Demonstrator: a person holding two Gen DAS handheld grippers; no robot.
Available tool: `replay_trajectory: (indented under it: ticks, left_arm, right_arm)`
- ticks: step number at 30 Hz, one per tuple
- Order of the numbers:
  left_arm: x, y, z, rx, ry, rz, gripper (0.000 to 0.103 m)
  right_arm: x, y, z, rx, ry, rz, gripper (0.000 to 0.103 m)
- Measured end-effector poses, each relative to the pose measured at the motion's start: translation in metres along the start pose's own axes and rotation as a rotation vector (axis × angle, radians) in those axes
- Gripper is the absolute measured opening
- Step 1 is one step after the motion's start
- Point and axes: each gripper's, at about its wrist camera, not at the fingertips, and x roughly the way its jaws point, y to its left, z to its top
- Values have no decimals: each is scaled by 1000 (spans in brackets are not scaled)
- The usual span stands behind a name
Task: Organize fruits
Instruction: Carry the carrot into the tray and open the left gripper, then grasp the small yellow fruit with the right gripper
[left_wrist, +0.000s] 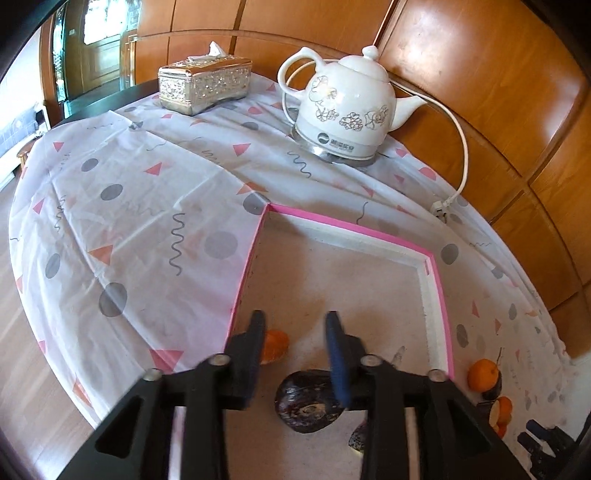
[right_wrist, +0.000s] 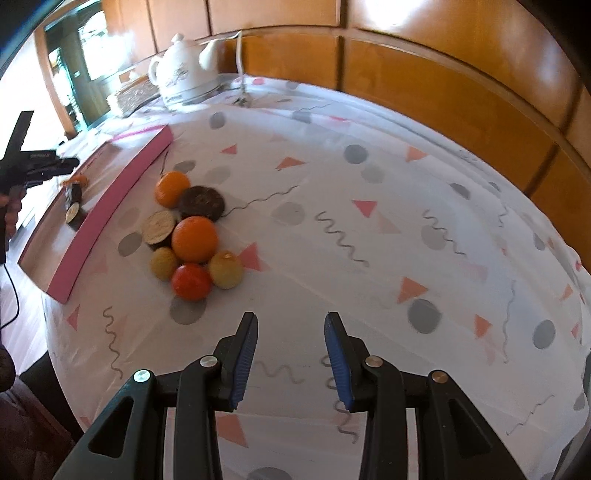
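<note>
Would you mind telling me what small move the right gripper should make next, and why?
Probably swing the right gripper left and forward toward the fruit pile. Its jaws are open and empty over bare cloth, while most fruit lies outside the pink box. The red fruit at the pile's near edge looks the easiest first pick.

Round bench (right_wrist: 369, 229) under a white cloth (left_wrist: 147, 206) printed with grey dots and pink triangles, on it a silver tissue box (left_wrist: 205, 85) and a white kettle (left_wrist: 347, 110) at the far edge, a pink-rimmed tray (left_wrist: 439, 295), and beside the tray – a cluster of fruits (right_wrist: 188, 236).
</note>
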Motion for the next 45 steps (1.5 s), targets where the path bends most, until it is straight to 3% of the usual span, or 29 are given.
replay_trajectory:
  ticks: [8, 20, 27, 37, 45]
  left_arm:
    - [-19, -7, -39, 53, 9, 48, 44]
    - [-38, -25, -88, 132, 19, 41, 49]
    - [-48, -28, -99, 169, -10, 52, 61]
    - [-55, -21, -102, 154, -20, 48, 62]
    - [-65, -13, -104, 151, -49, 59, 62]
  right_arm:
    - [7, 13, 1, -27, 8, 13, 38]
    - [12, 15, 7, 13, 9, 90, 38]
    - [18, 16, 16, 75, 3, 125, 37]
    - [29, 16, 29, 161, -6, 188, 37]
    - [41, 21, 42, 204, 19, 151, 32]
